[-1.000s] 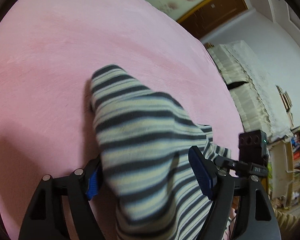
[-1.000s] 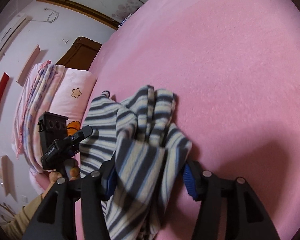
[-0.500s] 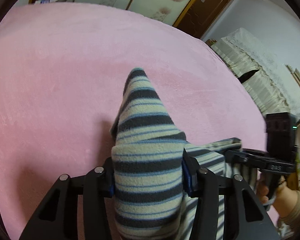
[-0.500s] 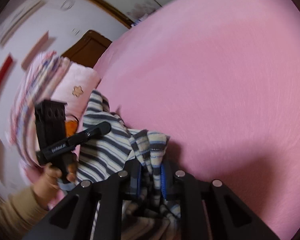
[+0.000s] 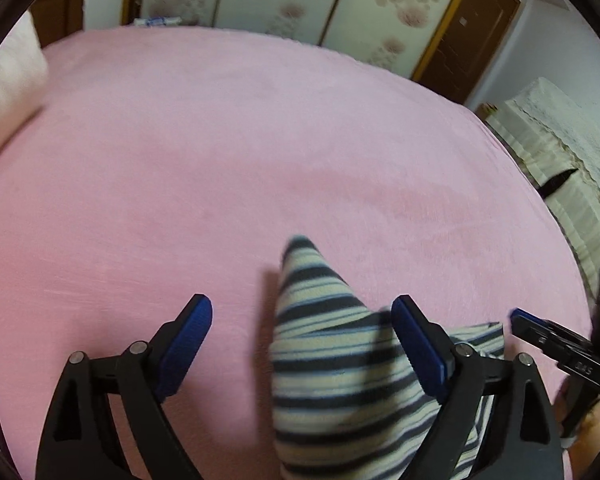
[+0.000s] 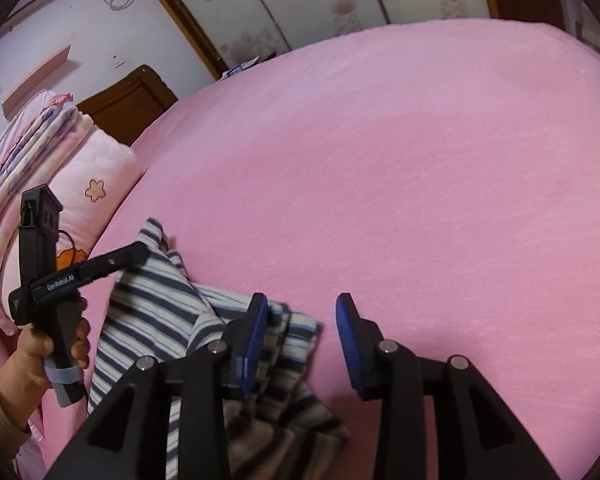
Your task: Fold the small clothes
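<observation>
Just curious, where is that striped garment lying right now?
The striped garment lies on the pink bed, at its near edge, below both wrist views and beside the pillow.

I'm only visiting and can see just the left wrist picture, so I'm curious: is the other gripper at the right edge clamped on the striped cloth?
Observer: No. The right wrist view shows the right gripper open, and its jaws have just been opening. The grey-and-cream striped fleece garment lies under one finger, with only its edge in the gap and neither pad pressing it.
Operator: Who is carrying these things?
Observer: A person. A hand in a beige sleeve grips a black handle.
Operator: Is there anything beside the pink bed?
Observer: A pink pillow with a stitched flower rests against folded pastel quilts.
</observation>
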`<state>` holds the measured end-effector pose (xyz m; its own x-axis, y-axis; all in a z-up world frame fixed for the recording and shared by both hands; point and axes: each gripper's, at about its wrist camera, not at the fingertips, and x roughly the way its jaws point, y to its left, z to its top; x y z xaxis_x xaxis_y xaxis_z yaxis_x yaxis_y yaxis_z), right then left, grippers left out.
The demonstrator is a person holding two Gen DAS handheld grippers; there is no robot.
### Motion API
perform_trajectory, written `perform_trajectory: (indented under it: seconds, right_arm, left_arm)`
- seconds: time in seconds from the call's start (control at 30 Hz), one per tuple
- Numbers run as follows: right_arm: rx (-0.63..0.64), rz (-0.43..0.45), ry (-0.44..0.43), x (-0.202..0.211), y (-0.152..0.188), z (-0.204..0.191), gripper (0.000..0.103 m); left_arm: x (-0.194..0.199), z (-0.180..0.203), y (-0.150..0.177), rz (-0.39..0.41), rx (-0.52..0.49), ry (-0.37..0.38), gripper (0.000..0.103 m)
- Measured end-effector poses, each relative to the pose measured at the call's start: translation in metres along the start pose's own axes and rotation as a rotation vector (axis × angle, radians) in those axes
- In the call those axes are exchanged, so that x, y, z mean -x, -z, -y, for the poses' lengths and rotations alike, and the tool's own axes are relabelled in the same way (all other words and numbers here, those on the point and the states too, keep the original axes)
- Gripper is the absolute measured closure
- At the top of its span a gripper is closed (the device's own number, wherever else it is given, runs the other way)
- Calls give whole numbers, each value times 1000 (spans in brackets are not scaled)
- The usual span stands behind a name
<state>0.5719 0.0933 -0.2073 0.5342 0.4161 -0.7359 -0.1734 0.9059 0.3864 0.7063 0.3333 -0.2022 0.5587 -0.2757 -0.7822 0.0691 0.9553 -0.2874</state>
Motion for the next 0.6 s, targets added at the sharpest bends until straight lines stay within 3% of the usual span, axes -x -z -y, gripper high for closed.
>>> perform_trajectory:
  seconds: [0.17,0.33,0.53,0.6]
  right_arm:
    - [42,38,-4,50,13,-19,67]
    - [115,44,-87,92,48,-60,66]
    - [191,-57,-174,93,112,-100,67]
    - [234,-68,-160,90,130,-108,73]
  left_arm:
    - [49,23,18,50,-44,-44,2]
    - [108,59,67,81,-69,15,1]
    - [140,83,136,101,9,-55,1]
    - [138,86,161,104,63,-94,1]
